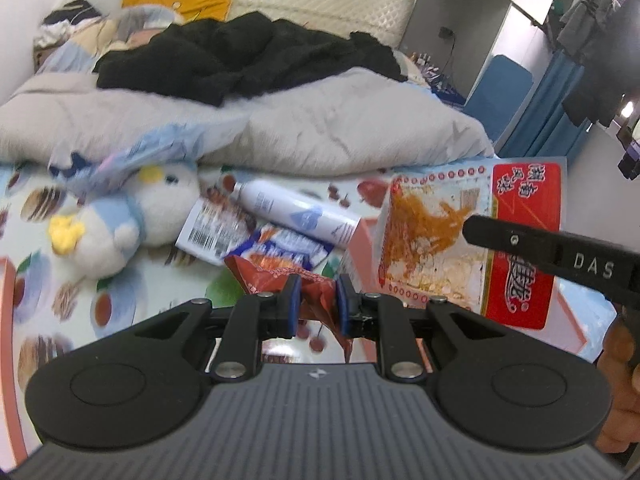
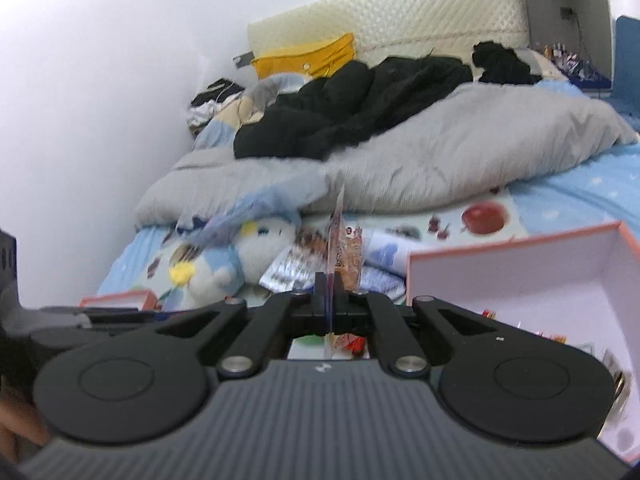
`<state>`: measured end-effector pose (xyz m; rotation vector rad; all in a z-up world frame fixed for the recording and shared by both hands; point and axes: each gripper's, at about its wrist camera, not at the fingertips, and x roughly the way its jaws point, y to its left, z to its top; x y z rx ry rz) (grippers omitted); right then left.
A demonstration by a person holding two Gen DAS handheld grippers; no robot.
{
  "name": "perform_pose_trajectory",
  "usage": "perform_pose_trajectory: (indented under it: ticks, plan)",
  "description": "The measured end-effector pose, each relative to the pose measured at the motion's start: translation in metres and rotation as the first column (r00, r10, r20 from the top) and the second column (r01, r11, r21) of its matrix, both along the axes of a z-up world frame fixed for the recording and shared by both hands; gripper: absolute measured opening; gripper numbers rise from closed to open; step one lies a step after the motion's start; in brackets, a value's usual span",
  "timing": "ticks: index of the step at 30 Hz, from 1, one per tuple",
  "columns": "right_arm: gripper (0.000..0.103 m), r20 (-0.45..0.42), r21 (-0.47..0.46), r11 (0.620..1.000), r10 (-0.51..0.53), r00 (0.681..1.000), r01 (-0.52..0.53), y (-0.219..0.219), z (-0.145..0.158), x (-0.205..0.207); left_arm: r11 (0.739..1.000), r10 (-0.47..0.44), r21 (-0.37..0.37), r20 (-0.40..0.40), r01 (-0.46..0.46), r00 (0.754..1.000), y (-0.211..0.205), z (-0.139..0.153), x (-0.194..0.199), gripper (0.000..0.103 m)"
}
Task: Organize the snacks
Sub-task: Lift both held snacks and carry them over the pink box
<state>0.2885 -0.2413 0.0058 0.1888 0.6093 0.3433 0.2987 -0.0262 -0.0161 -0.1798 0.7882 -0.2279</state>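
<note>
A flat clear-and-red snack pouch [image 1: 472,240] is gripped on its edge by the right gripper [image 2: 329,294], its long axis upright, the orange shreds inside showing through (edge-on in the right wrist view). A crumpled red wrapper [image 1: 280,276] is pinched between the blue pads [image 1: 294,300] of the left gripper [image 1: 318,304], pointing forward above the fruit-print sheet [image 1: 120,300]. A pink-rimmed box [image 2: 520,280] is seen just right.

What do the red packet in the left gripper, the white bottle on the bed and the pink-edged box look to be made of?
Red snack packet: thin plastic or foil film, going by its sharp crinkles and slight sheen where the left gripper pinches it.
White bottle: smooth and glossy with a printed label, either metal or hard plastic; the blur leaves it open.
Pink-edged box: likely matte cardboard, with flat stiff walls and a plain white inside.
</note>
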Motion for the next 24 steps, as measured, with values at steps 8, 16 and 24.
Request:
perform_pose_trajectory:
  ticks: [8, 16, 24]
  plan:
    - [0.003, 0.065, -0.042, 0.998, -0.047, 0.997, 0.050, -0.025, 0.036, 0.005, 0.999, -0.039, 0.017, 0.077, 0.038, 0.996, -0.032, 0.046, 0.022, 0.022]
    - [0.003, 0.046, -0.071, 0.987, -0.138, 0.989, 0.141, -0.068, 0.032, 0.009, 0.995, -0.100, 0.028, 0.083, 0.098, 0.991, -0.083, 0.067, 0.048, 0.022]
    - [0.003, -0.055, -0.131, 0.965, -0.234, 0.971, 0.226, -0.120, -0.011, 0.015, 0.978, -0.205, 0.022, 0.012, 0.205, 0.979, -0.157, 0.040, 0.068, 0.022]
